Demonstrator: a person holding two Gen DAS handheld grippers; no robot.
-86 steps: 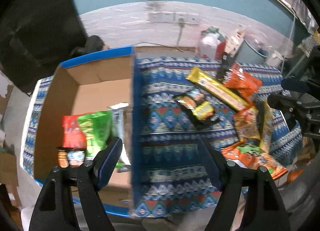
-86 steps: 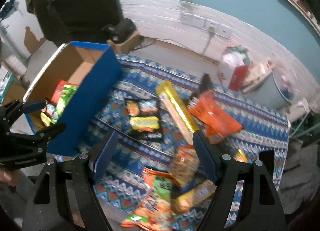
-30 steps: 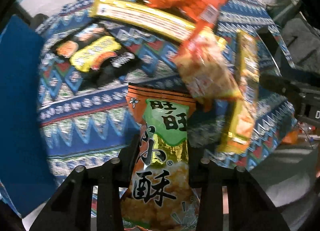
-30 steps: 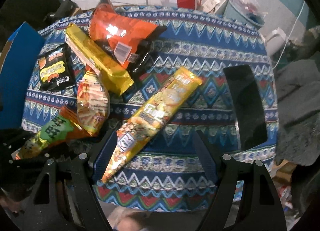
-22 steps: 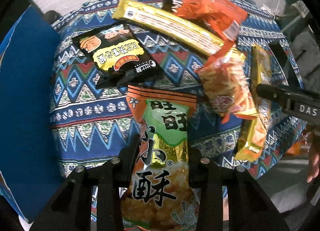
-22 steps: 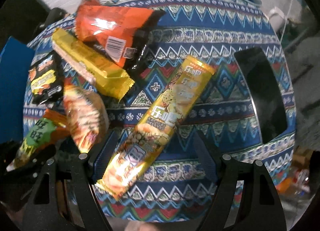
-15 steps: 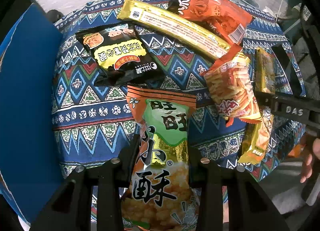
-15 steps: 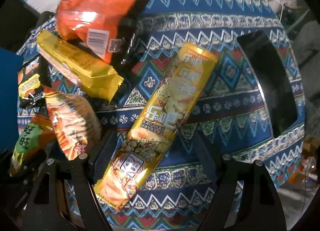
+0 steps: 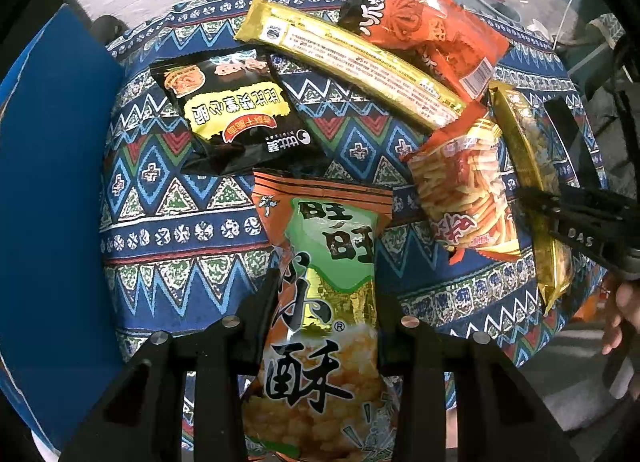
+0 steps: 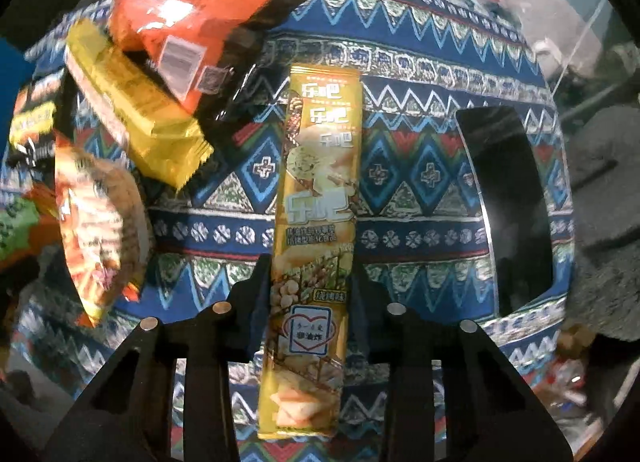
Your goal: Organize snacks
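My left gripper (image 9: 326, 294) is shut on an orange and green rice-cracker bag (image 9: 324, 302) and holds it over the patterned cloth. My right gripper (image 10: 310, 282) is shut on a long gold snack pack (image 10: 316, 213), which points away along its fingers; it also shows in the left wrist view (image 9: 528, 181). On the cloth lie a black and yellow bag (image 9: 236, 117), a long yellow pack (image 9: 352, 61), an orange and black bag (image 9: 424, 29) and a clear orange bag of sticks (image 9: 464, 185).
A blue cardboard box wall (image 9: 52, 197) stands at the left. A table with a blue patterned cloth (image 10: 420, 177) carries the snacks. A black phone (image 10: 508, 201) lies at the cloth's right side. Clutter and a wall socket sit behind the table.
The right gripper has closed on the long gold pack and turned it in line with its fingers. The left gripper keeps its rice-cracker bag and has drawn back a little.
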